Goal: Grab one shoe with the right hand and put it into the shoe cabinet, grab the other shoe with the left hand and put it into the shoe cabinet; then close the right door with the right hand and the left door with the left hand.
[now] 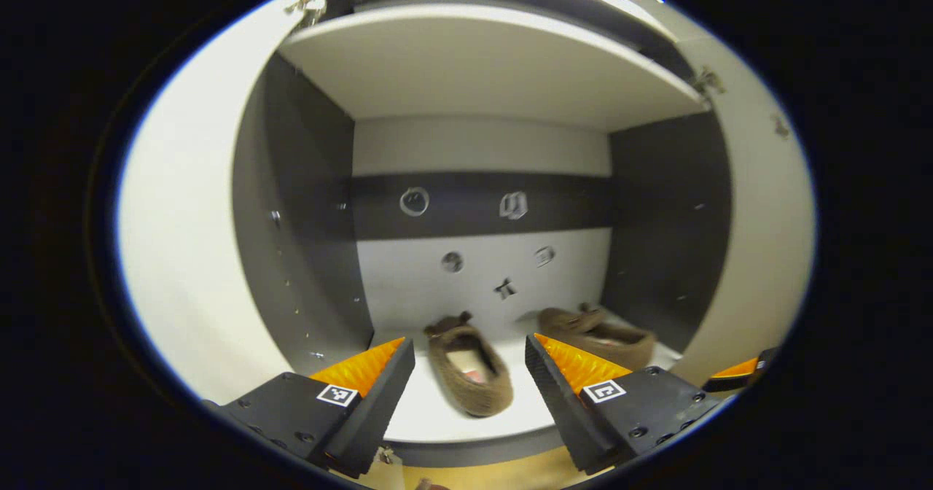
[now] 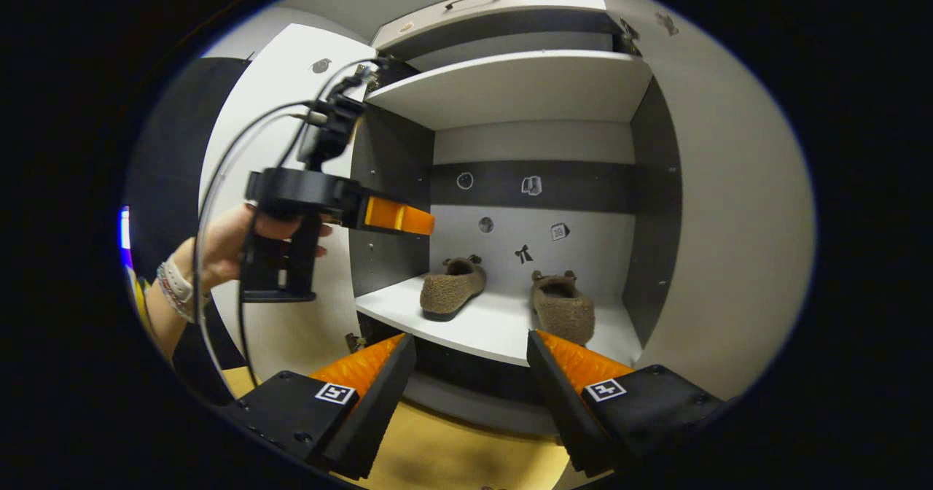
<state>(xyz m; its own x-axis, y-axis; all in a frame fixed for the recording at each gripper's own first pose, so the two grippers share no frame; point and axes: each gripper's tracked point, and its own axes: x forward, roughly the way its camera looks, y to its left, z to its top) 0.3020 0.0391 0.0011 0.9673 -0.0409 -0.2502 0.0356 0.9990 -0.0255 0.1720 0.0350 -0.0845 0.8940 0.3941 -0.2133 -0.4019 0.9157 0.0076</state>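
Two brown fuzzy shoes lie on the white lower shelf (image 1: 430, 417) of the open shoe cabinet. In the left gripper view the left shoe (image 1: 466, 373) lies just beyond my open left gripper (image 1: 470, 355), and the right shoe (image 1: 598, 335) lies farther right. In the right gripper view the left shoe (image 2: 452, 287) and the right shoe (image 2: 563, 308) sit on the shelf (image 2: 481, 326). My right gripper (image 2: 470, 348) stands open and empty in front of the cabinet. A hand (image 2: 219, 246) holds the left gripper (image 2: 397, 216) up at the cabinet's left side.
The left door (image 1: 182, 257) and the right door (image 1: 765, 227) stand open on either side. An upper white shelf (image 1: 481, 67) spans the cabinet above the shoes. Wooden floor (image 2: 452, 453) lies below the cabinet. A cable (image 2: 219, 184) loops from the left gripper.
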